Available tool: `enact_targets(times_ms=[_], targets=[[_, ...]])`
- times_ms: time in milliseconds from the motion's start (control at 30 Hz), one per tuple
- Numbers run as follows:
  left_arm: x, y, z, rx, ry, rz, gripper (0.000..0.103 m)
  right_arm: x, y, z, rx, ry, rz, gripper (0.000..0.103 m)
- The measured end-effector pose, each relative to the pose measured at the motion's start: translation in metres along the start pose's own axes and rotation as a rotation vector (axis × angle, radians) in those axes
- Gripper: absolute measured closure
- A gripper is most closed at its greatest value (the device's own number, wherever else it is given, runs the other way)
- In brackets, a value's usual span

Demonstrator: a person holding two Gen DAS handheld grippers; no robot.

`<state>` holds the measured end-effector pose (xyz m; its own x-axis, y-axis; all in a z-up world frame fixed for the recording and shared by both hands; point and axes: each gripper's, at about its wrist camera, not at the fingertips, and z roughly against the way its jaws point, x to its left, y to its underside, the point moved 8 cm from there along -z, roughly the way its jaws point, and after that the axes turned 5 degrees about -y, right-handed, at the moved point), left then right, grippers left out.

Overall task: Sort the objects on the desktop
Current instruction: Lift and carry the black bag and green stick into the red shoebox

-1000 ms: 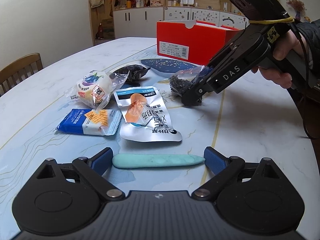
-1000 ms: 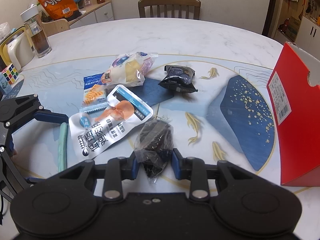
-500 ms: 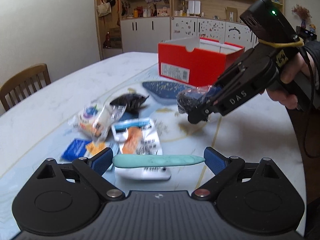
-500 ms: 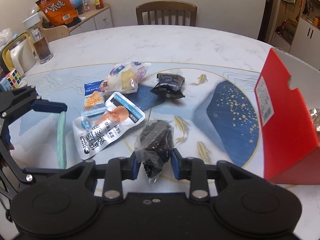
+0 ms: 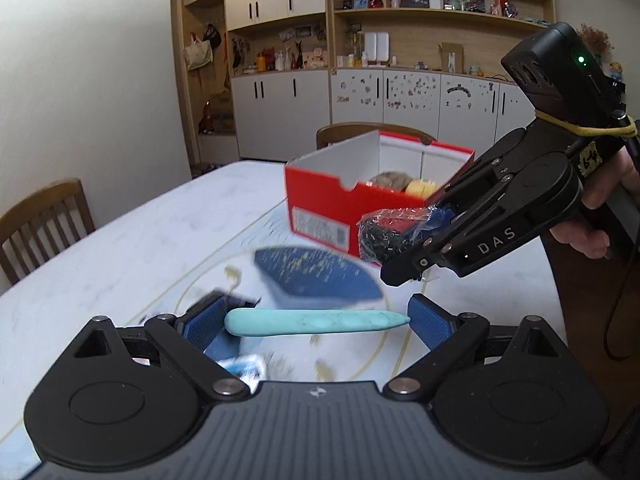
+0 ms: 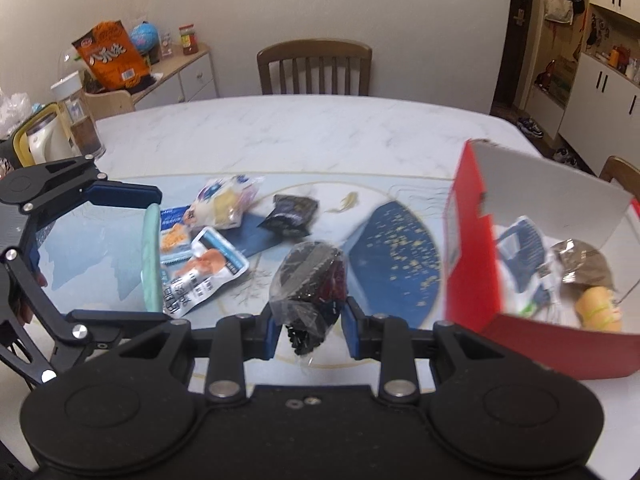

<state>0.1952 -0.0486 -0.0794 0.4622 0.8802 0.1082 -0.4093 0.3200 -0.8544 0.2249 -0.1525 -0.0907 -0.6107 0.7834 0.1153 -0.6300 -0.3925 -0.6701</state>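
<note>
Red cardboard box (image 6: 472,248) is my landmark. Both grippers have risen off the table toward it. My right gripper (image 6: 308,320) pinches the dark wrapped packet (image 6: 310,280) beside its open top; my left gripper (image 5: 316,322) clamps the teal stick (image 5: 316,322) endwise. Both items now await release.

The snack packets (image 6: 208,240) at the counter's (image 6: 280,132) middle are blurred; in the left wrist view they are largely hidden behind the left tongs (image 5: 316,322).

Glossy, marble-patterned white tabletop (image 6: 304,136). Red cardboard box (image 6: 472,264), matt white inside. Crinkled clear plastic wrap on the dark snack packet (image 6: 310,280). Smooth matt pale-green stick (image 5: 316,322). Varnished brown wooden chair (image 6: 314,66).
</note>
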Motion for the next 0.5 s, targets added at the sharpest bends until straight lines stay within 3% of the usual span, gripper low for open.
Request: enact_targets(times_ms=[500], targets=[[-0.056, -0.077, -0.047, -0.053, 0.004, 0.013, 0.005, -0.086, -0.010, 0.057, -0.073, 0.047, 0.004, 0.072]])
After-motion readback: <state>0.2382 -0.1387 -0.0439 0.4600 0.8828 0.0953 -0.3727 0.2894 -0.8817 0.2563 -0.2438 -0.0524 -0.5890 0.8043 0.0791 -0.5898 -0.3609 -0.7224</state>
